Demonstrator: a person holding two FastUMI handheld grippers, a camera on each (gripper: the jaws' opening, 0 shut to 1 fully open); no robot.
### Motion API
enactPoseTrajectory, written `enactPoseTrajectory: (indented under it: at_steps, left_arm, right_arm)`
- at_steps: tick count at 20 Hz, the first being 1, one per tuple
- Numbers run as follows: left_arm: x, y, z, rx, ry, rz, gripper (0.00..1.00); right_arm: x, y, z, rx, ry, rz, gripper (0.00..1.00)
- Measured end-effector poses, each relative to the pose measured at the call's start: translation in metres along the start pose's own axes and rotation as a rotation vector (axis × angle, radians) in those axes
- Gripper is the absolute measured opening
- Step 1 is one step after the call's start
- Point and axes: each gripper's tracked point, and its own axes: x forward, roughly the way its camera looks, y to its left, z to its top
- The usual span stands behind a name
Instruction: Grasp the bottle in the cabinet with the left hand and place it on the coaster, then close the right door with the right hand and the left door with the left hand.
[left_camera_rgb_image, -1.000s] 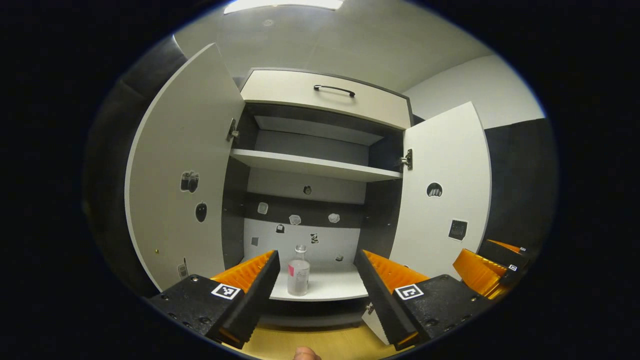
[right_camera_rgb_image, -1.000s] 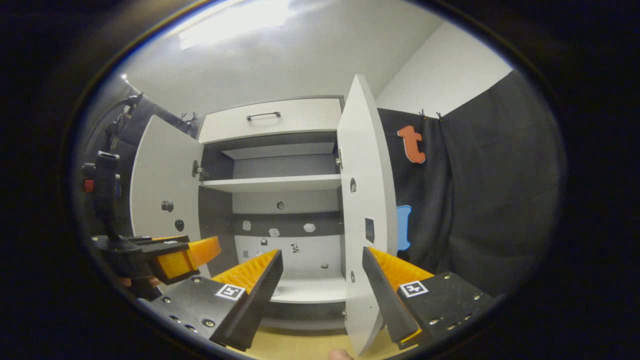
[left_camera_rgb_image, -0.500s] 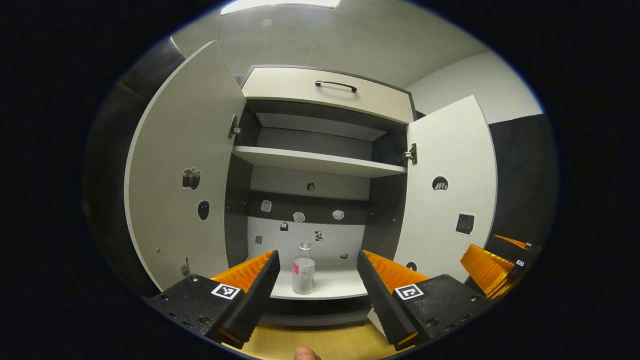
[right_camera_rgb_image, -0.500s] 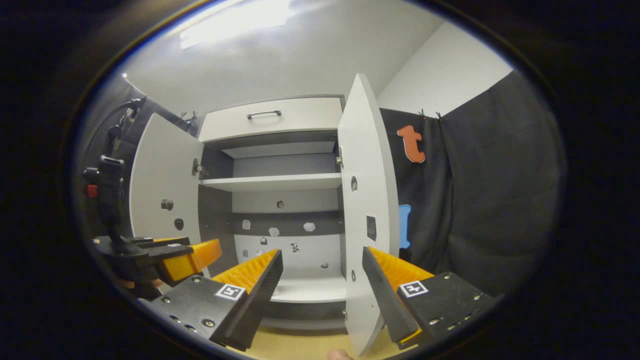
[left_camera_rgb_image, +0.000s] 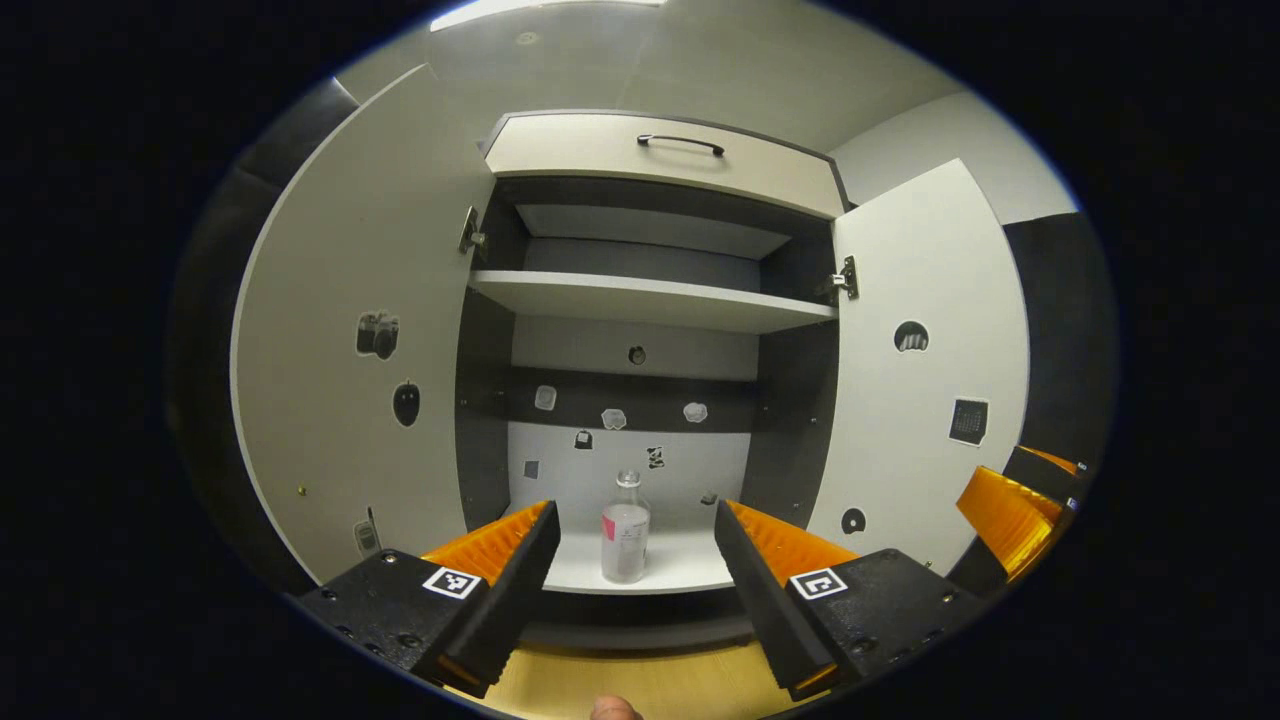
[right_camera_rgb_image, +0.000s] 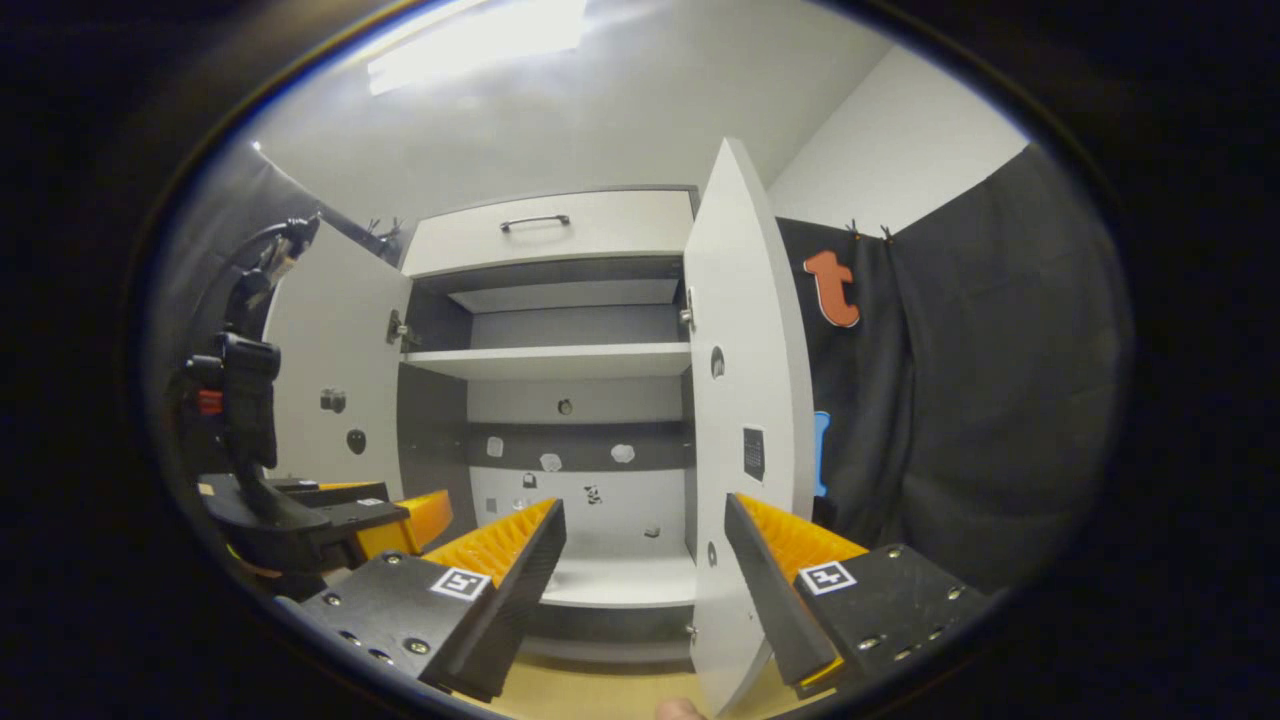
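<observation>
left gripper (left_camera_rgb_image: 632, 545): fingers apart, bottle (left_camera_rgb_image: 625, 529) upright on cabinet floor (left_camera_rgb_image: 680, 570) between them | right gripper (right_camera_rgb_image: 645, 545): fingers apart, right door (right_camera_rgb_image: 740, 400) edge-on

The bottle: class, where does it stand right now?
In the left gripper view, the bottle stands upright on the cabinet's bottom shelf, framed between the open left gripper.

Drawer w/ dark handle (left_camera_rgb_image: 680, 144) up top, mid shelf (left_camera_rgb_image: 650, 300) bare, small stickers (left_camera_rgb_image: 613, 418) on back wall.
</observation>
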Motion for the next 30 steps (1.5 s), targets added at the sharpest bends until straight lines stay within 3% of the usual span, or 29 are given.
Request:
enactPoseTrajectory:
  at_steps: [6,10,14,16,26,30]
  left_arm:
    - [0.045,0.016,-0.029,-0.001,0.058,0.015,0.96]
    - [0.081,0.022,-0.062,0.006,0.137,-0.005,0.97]
    - [0.123,0.029,-0.084,0.008,0.161,-0.002,0.96]
    - [0.143,0.029,-0.095,-0.009,0.167,-0.012,0.97]
    - [0.206,0.029,-0.135,0.009,0.229,-0.041,0.97]
    - [0.224,0.036,-0.136,0.034,0.211,-0.017,0.97]
  right_arm:
    - [0.004,-0.008,-0.001,0.001,0.007,-0.035,0.96]
    - [0.004,-0.019,0.007,0.000,-0.017,-0.083,0.93]
    - [0.001,-0.036,0.006,-0.013,-0.014,-0.147,0.96]
    - [0.002,-0.044,0.005,-0.018,-0.016,-0.175,0.93]
    - [0.007,-0.052,0.008,0.009,-0.018,-0.201,0.96]
    - [0.008,-0.056,0.003,0.002,-0.004,-0.207,0.96]
